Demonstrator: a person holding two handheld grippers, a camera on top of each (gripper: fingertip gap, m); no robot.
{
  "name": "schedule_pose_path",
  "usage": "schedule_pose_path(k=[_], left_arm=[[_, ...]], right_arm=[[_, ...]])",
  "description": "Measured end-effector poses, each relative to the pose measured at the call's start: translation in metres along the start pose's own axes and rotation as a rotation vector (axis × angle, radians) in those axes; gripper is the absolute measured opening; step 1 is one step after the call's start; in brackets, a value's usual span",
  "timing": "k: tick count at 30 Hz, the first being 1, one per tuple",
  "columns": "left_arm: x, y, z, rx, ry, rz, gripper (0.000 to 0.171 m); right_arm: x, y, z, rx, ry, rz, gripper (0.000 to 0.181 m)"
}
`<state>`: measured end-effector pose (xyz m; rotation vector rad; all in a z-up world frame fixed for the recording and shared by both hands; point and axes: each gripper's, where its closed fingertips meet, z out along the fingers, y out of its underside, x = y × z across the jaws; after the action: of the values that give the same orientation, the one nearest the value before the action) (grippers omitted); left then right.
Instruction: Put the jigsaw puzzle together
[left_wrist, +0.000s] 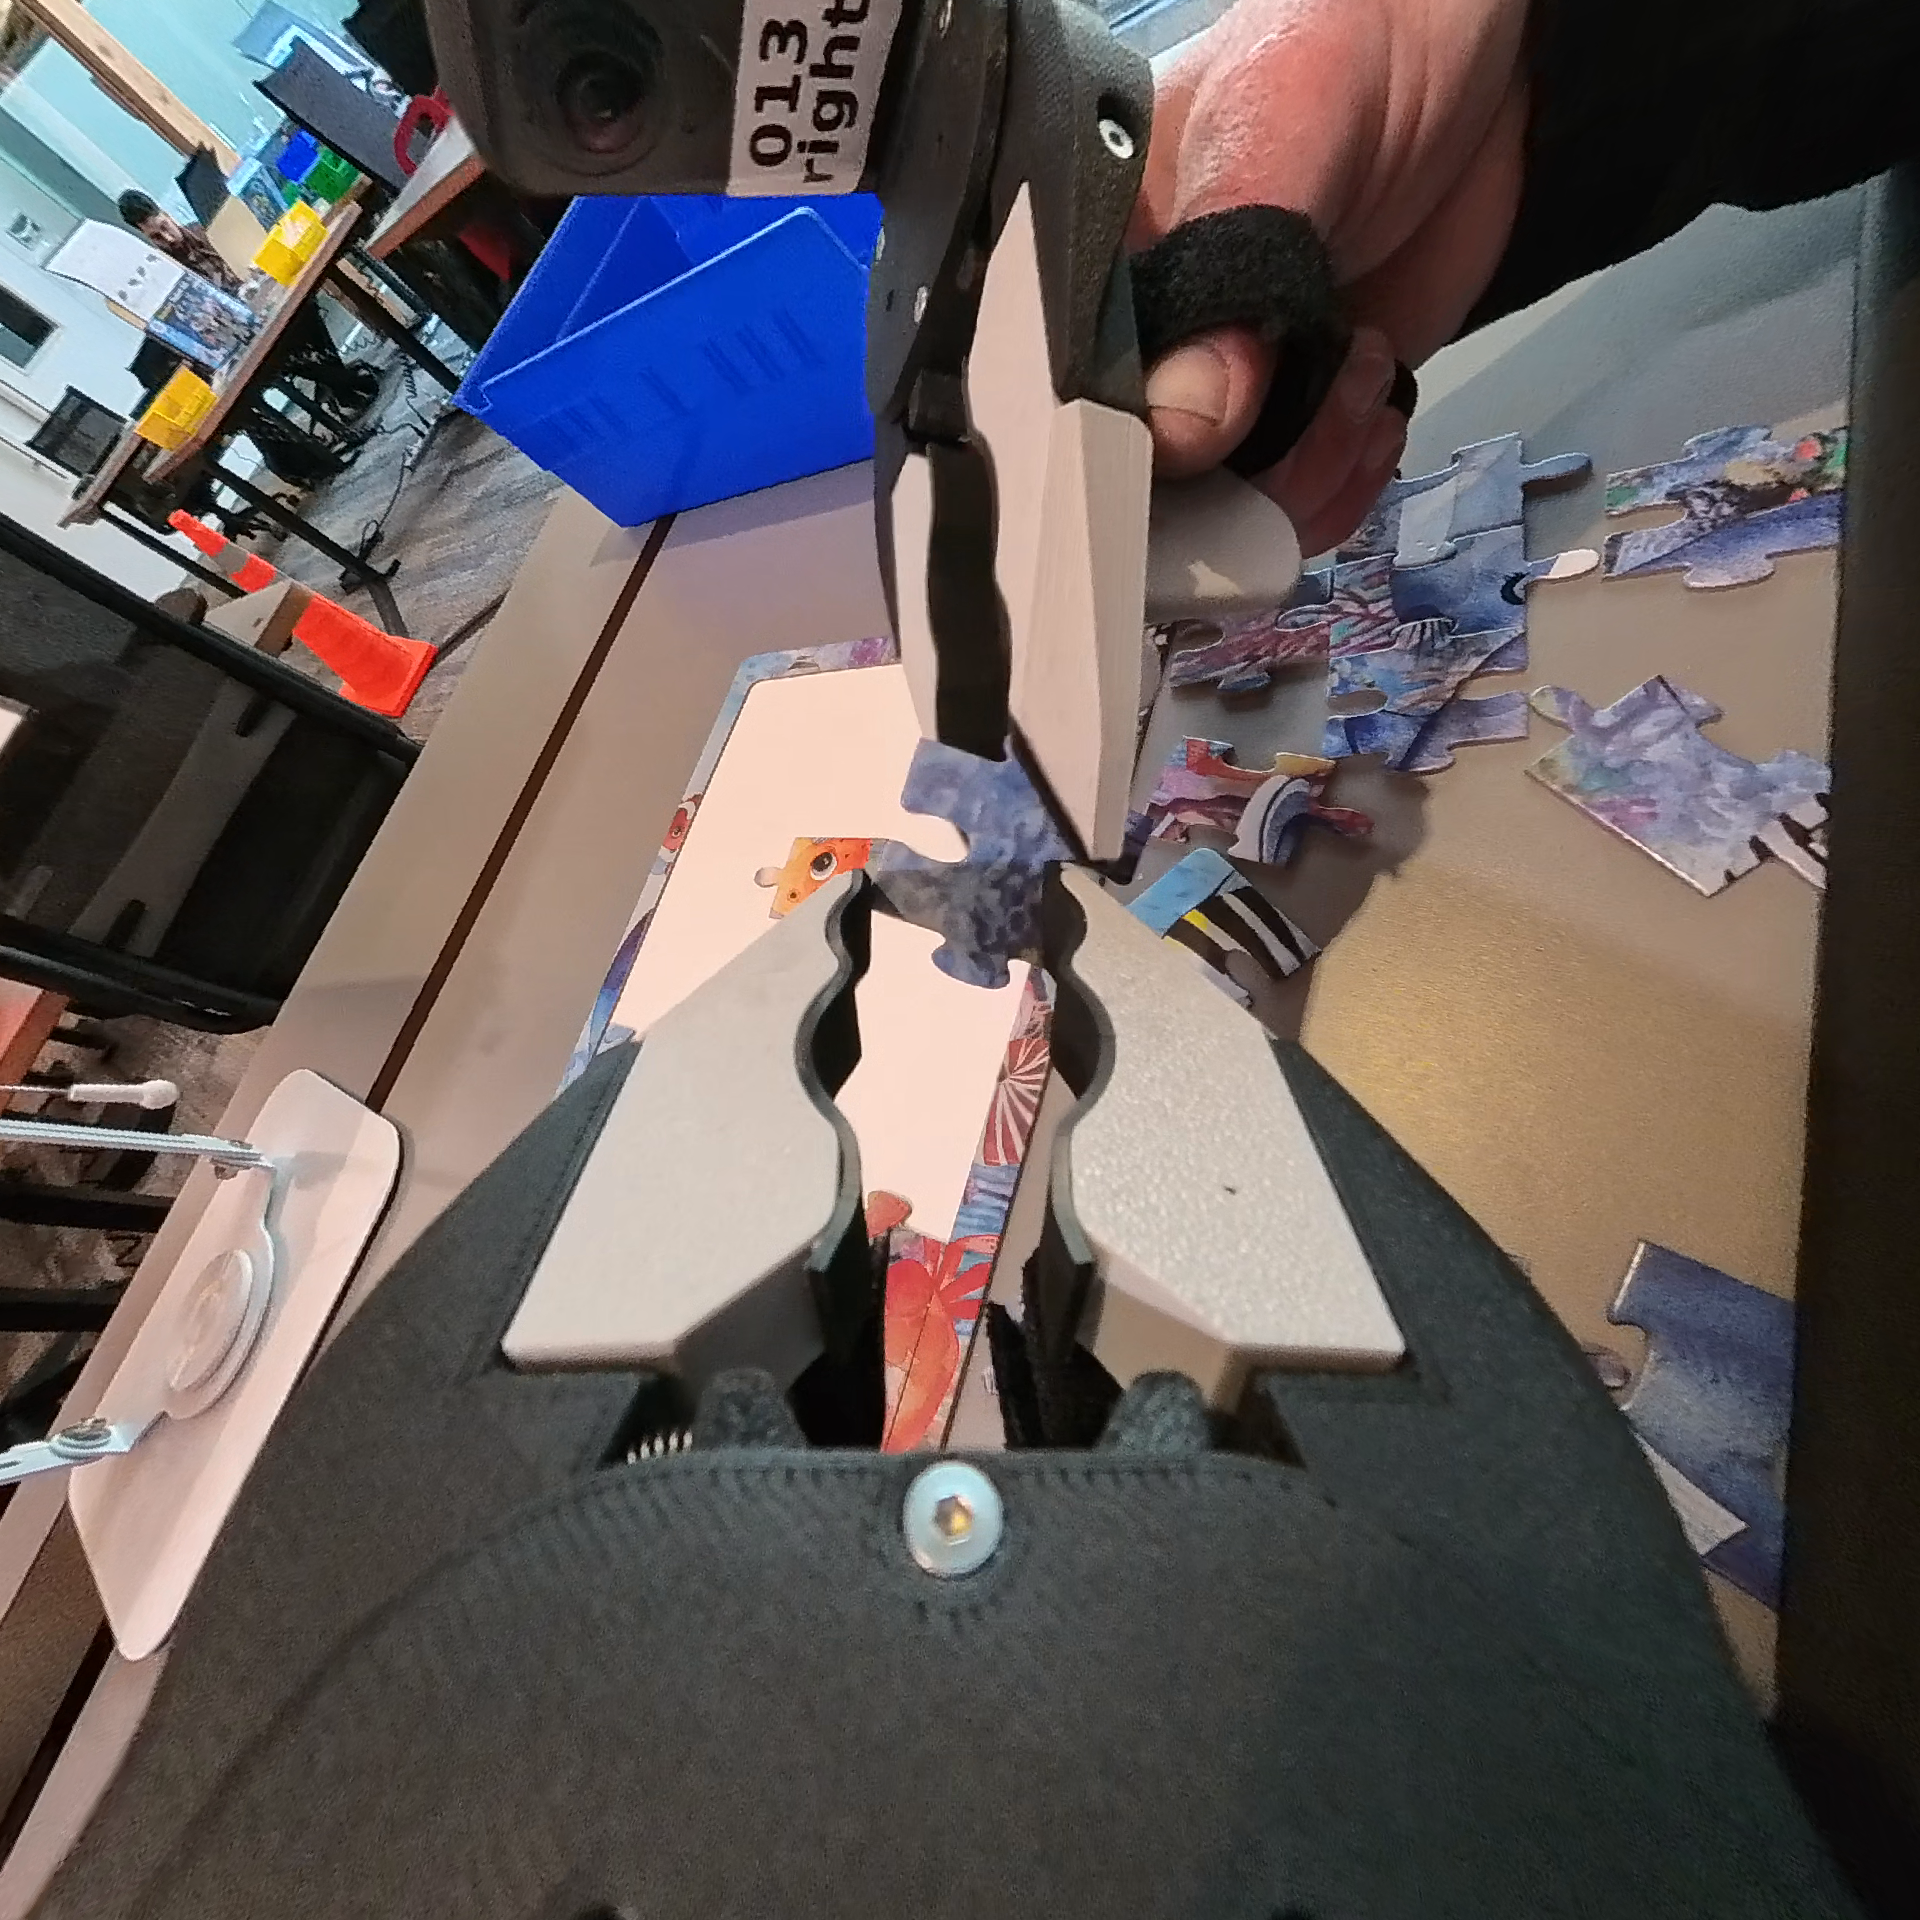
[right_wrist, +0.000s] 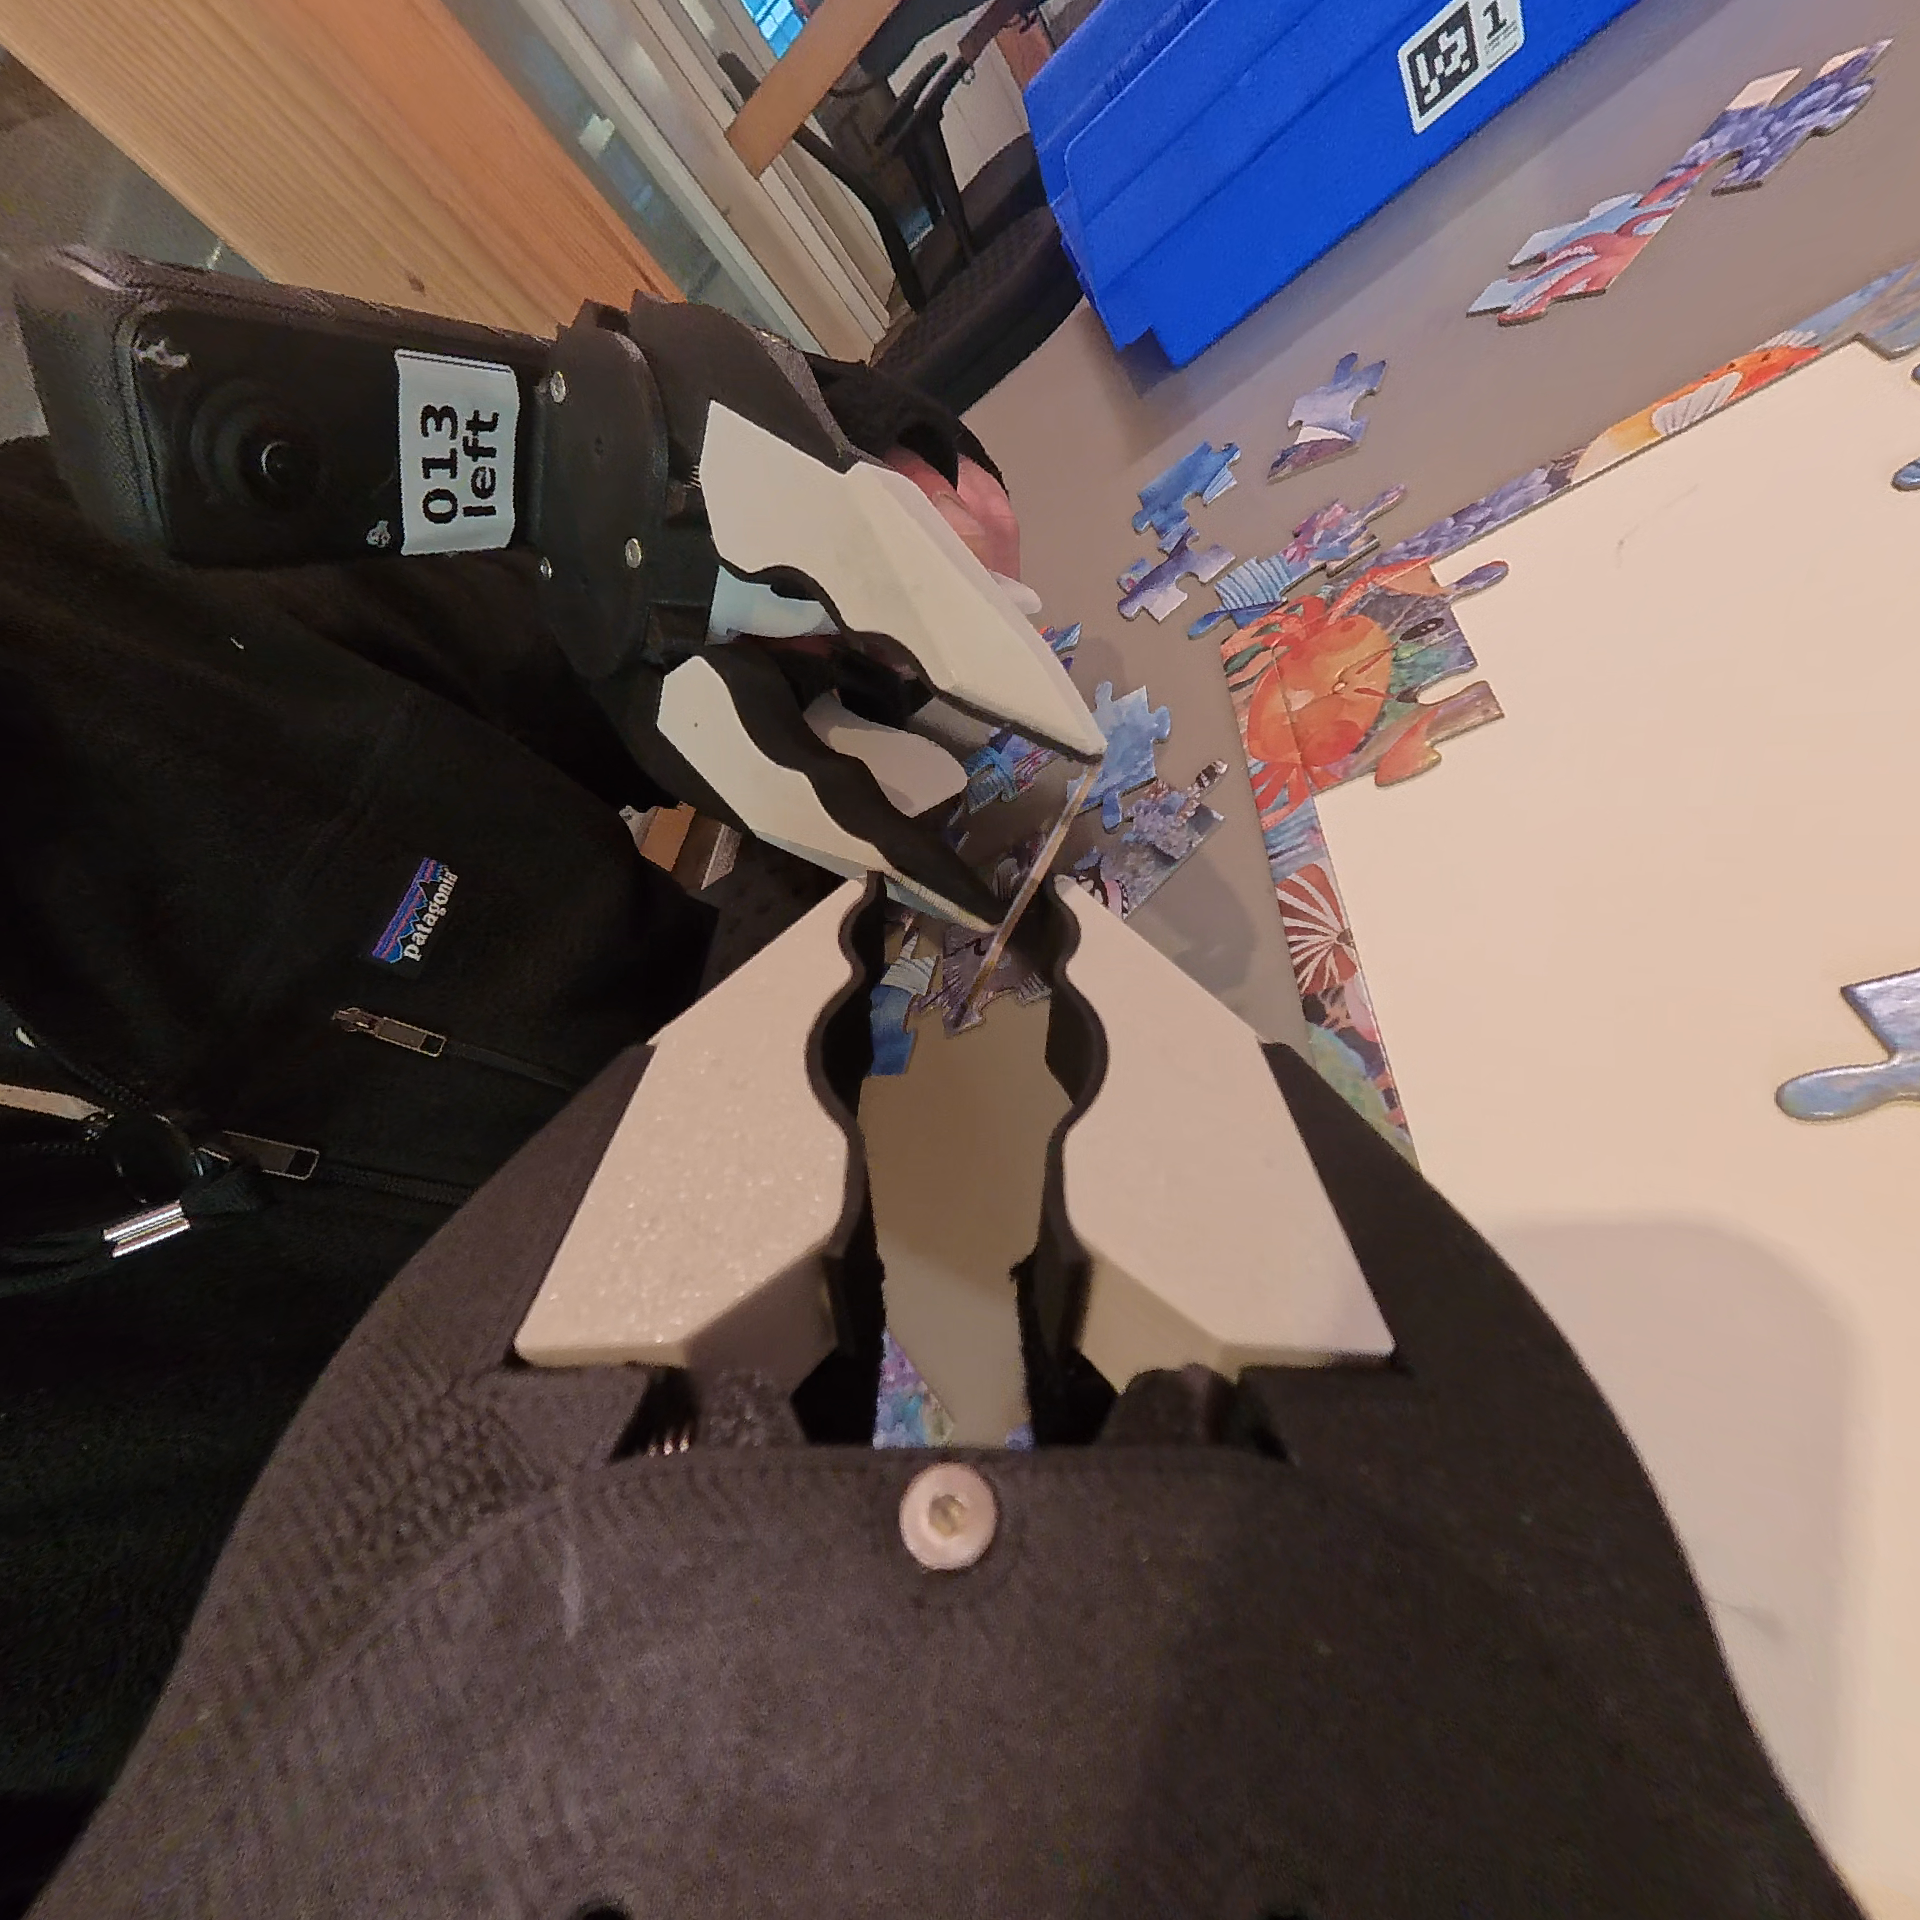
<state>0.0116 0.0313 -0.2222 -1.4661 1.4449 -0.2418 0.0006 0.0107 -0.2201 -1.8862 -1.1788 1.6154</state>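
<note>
A blue jigsaw piece (left_wrist: 971, 868) is pinched by its edges between the tips of my left gripper (left_wrist: 961, 878), held in the air above the white puzzle board (left_wrist: 810, 727). My right gripper (left_wrist: 1039, 800) comes down from above. In the right wrist view the piece shows edge-on (right_wrist: 1042, 862), standing inside the open jaws of my right gripper (right_wrist: 961, 883), close to its right finger. My left gripper (right_wrist: 1034, 831) spans the piece there. The board (right_wrist: 1610, 831) has a colourful frame and a joined crab corner (right_wrist: 1340, 675). Loose pieces (left_wrist: 1683, 790) lie on the table.
A blue bin (left_wrist: 675, 364) stands at the table's far end (right_wrist: 1247, 156). A single orange fish piece (left_wrist: 821, 862) and a blue piece (right_wrist: 1860, 1060) lie on the board. A dark upright panel (left_wrist: 1860, 831) bounds one side. A person's black jacket (right_wrist: 312, 831) is close. The grippers are tip to tip, or close to it.
</note>
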Motion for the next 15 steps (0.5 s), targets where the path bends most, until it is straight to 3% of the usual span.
schedule_pose_path(k=[6,11,15], left_arm=[[-0.0018,0.001,0.0,0.003,-0.002,-0.014,0.032],[-0.0014,-0.0008,-0.0005,0.011,-0.003,-0.016,0.031],[-0.0019,-0.0012,-0.0007,0.015,-0.007,-0.013,0.031]], right_arm=[[-0.0025,0.0033,0.002,-0.018,-0.016,-0.003,0.038],[0.0011,0.007,0.0039,-0.038,0.006,-0.016,0.019],[0.0016,0.0069,0.0031,-0.037,0.006,-0.015,0.017]])
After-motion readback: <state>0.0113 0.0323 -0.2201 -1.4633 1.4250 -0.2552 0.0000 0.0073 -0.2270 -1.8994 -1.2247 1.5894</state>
